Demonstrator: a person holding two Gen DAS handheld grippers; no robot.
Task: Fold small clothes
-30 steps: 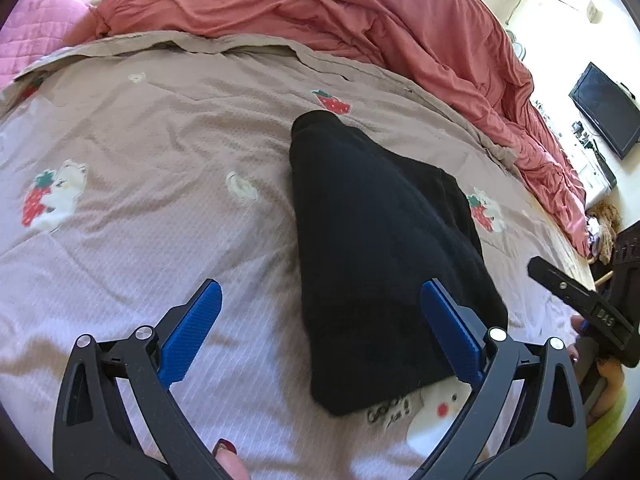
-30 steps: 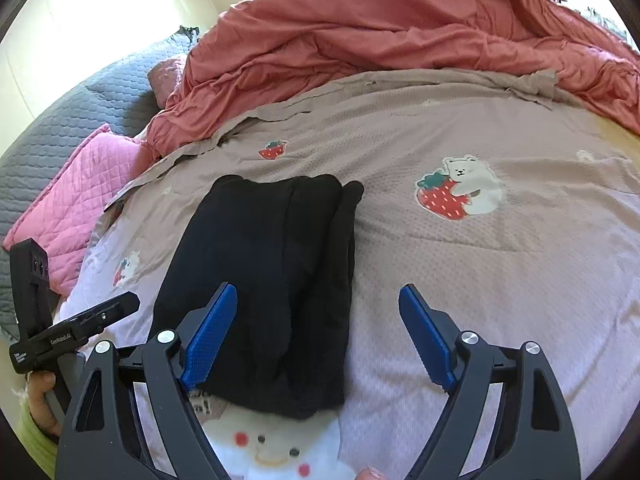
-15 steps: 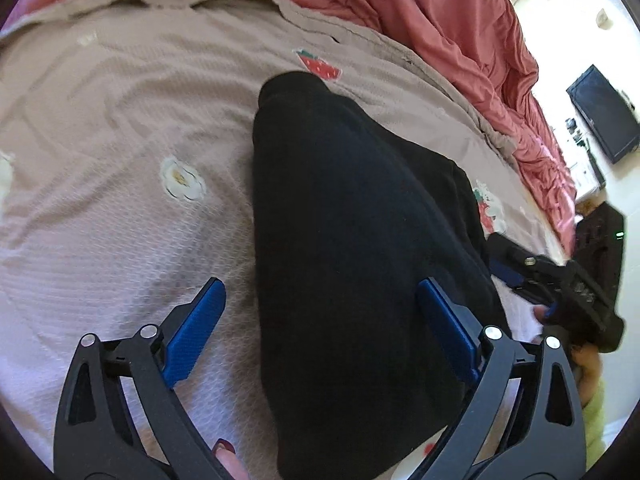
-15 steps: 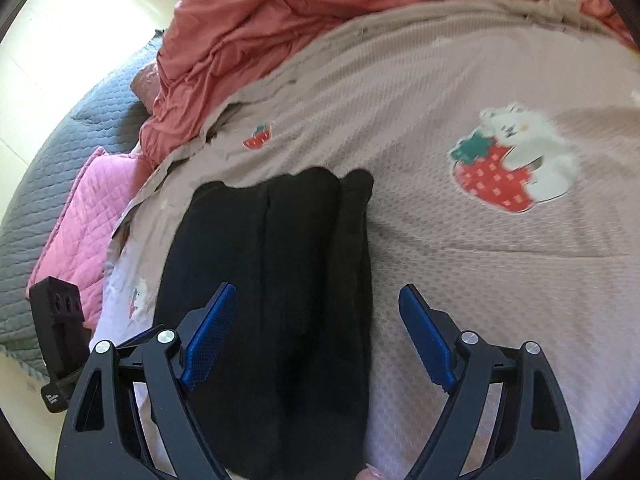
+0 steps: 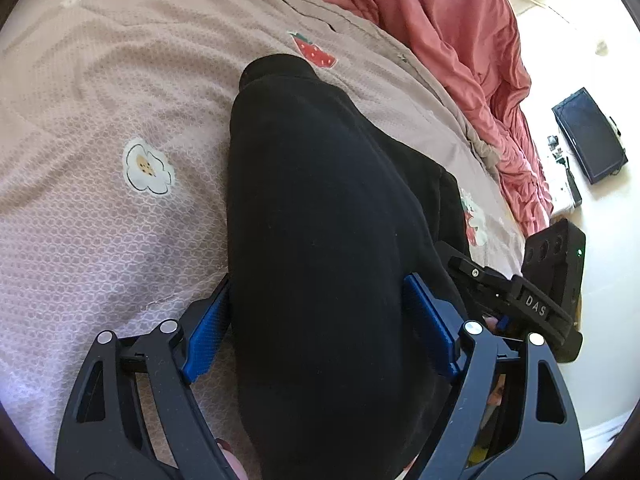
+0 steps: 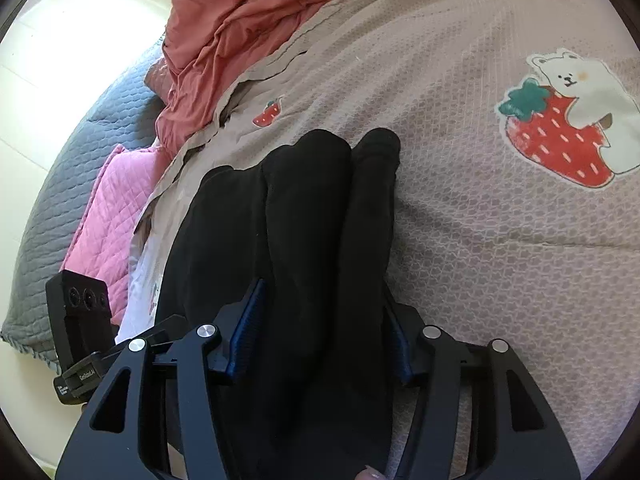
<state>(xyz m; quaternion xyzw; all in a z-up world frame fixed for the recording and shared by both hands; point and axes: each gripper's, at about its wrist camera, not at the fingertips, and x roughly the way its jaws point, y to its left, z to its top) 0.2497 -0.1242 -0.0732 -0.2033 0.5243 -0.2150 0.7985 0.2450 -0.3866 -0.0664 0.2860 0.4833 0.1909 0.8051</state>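
Note:
A folded black garment (image 5: 320, 216) lies on the beige bedsheet (image 5: 100, 92) with strawberry and bear prints. My left gripper (image 5: 320, 328) straddles the garment's near end, its blue pads (image 5: 208, 332) pressed against both sides of the cloth bundle. My right gripper (image 6: 320, 332) grips the same garment (image 6: 312, 216) from the other end, its blue pads (image 6: 246, 328) closed in on the folded layers. Each gripper shows at the edge of the other's view.
A rumpled salmon-red duvet (image 5: 440, 28) lies along the far side of the bed. A pink quilted pillow (image 6: 108, 216) and a grey quilt (image 6: 72, 152) lie at the bed's head. A black monitor (image 5: 588, 136) stands beyond the bed.
Both grippers moved down and forward onto the black garment and narrowed from wide open until their pads squeeze its sides.

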